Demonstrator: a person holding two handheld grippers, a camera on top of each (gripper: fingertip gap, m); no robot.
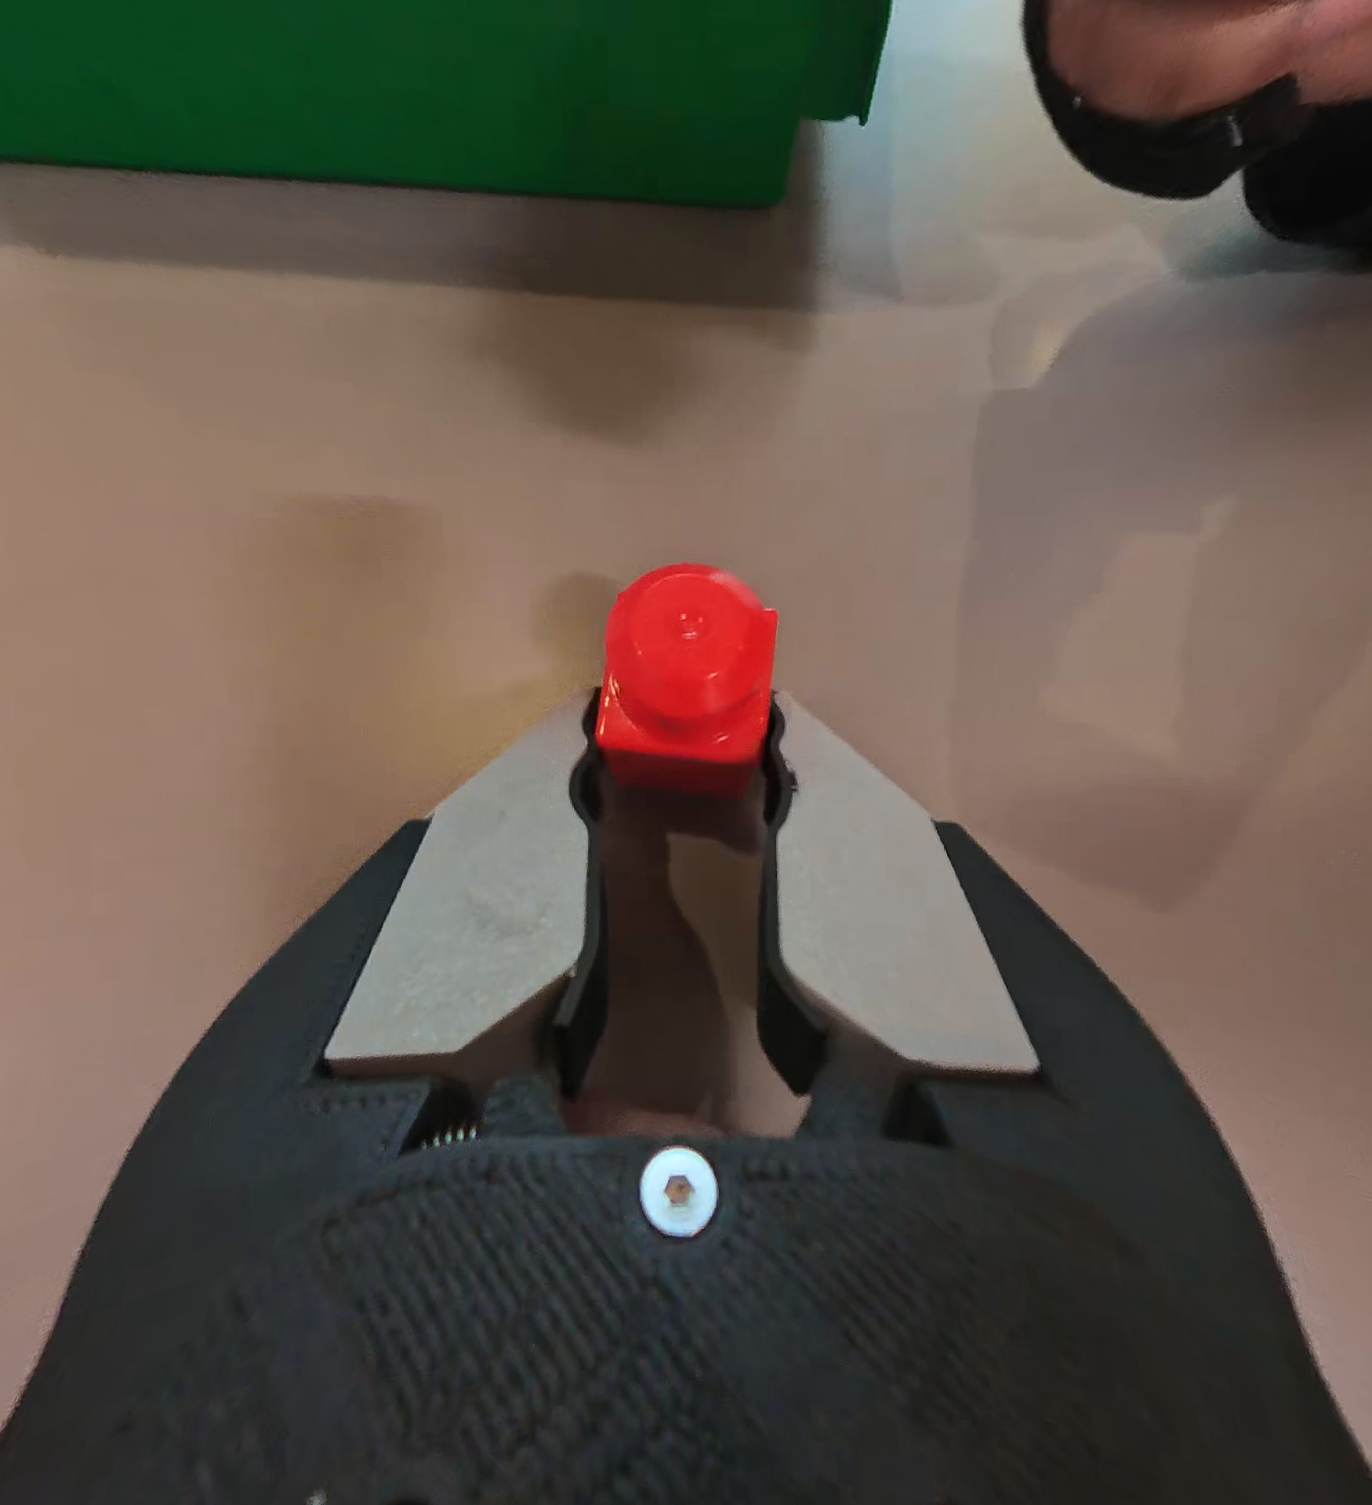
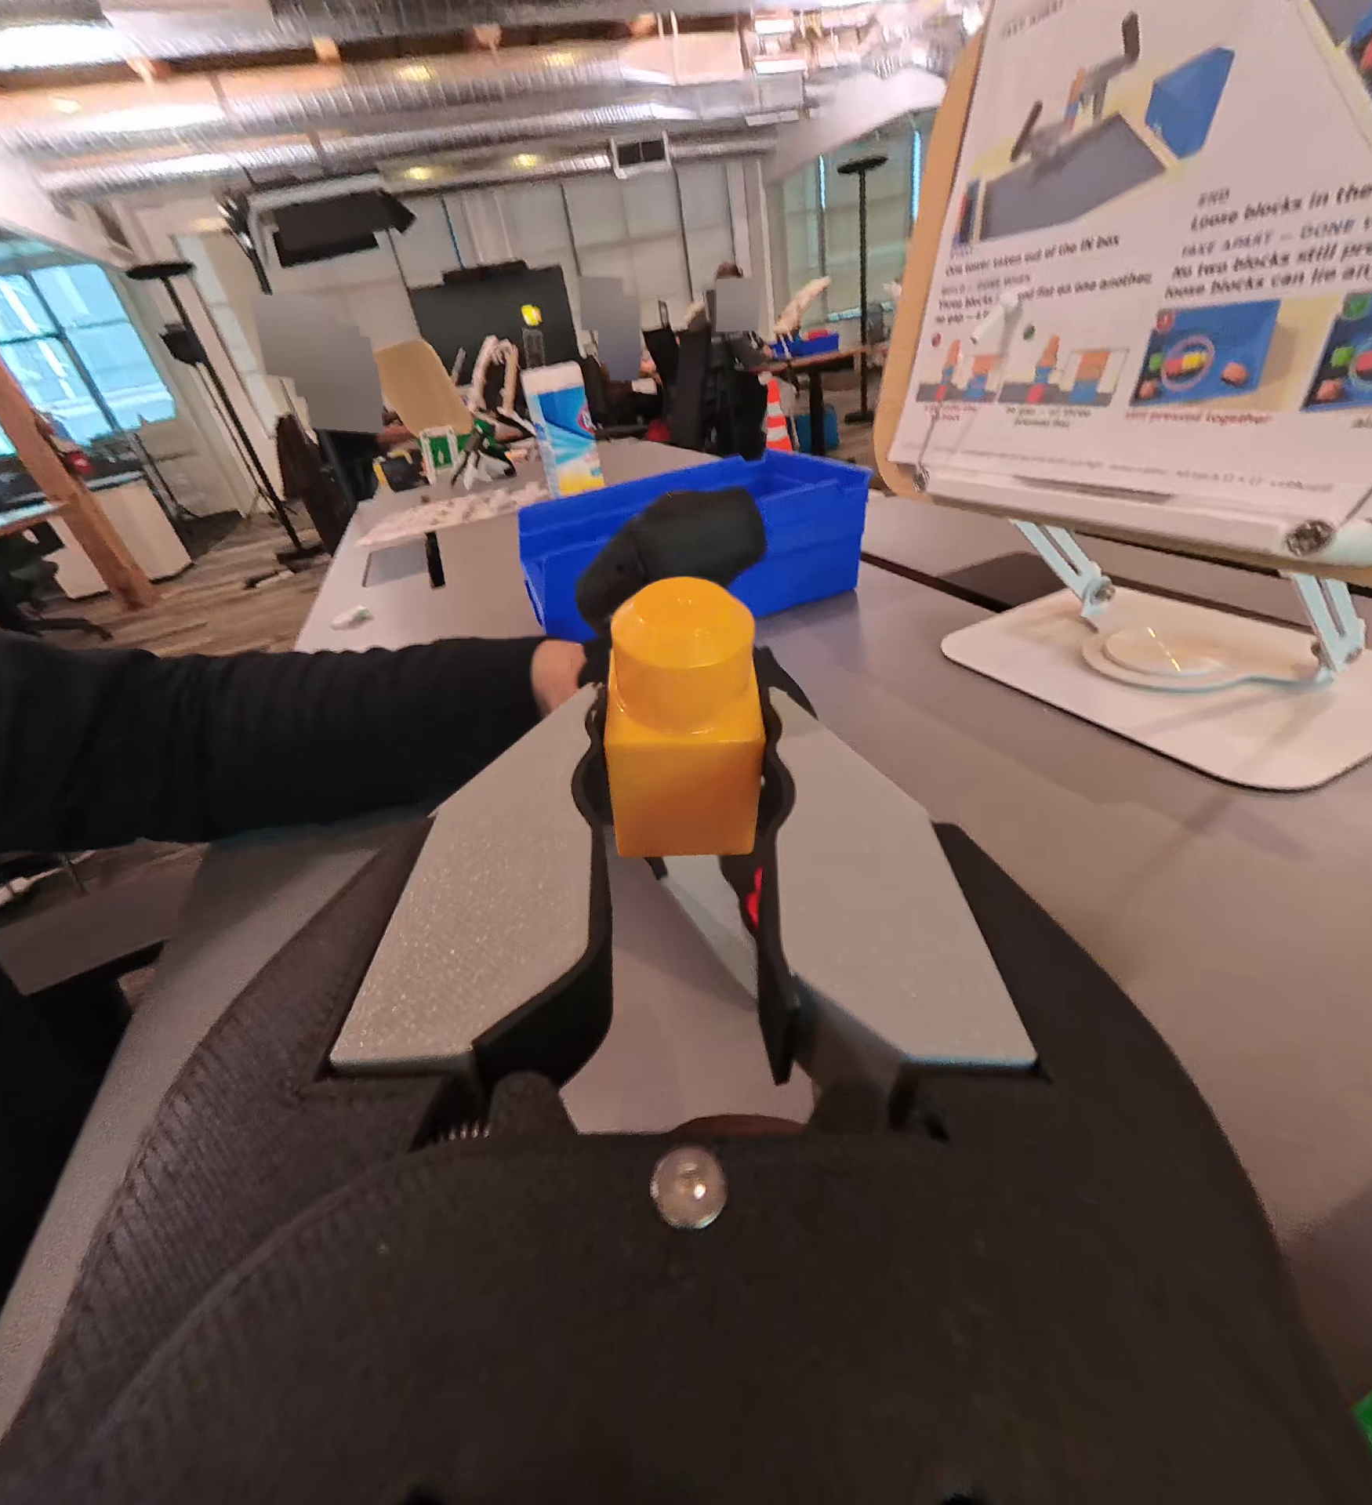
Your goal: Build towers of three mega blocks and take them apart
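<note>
In the left wrist view, my left gripper [image 1: 683,733] is shut on a red single-stud block [image 1: 683,700]. Both pads press its sides, the stud points up, and it is low over the tan table [image 1: 341,407]. In the right wrist view, my right gripper [image 2: 683,757] is shut on an orange-yellow single-stud block [image 2: 683,733]. It holds the block stud up, above the grey table [image 2: 1074,936]. The black body of the left gripper [image 2: 675,546] shows just behind that block.
A green bin [image 1: 389,89] stands at the far edge in the left wrist view, with a hand [image 1: 1237,81] at the top right. A blue bin [image 2: 797,537] stands ahead. A stand with an instruction sheet [image 2: 1155,326] is on the right, and a black sleeve [image 2: 218,733] reaches in from the left. Left tips to right tips: about 15 cm.
</note>
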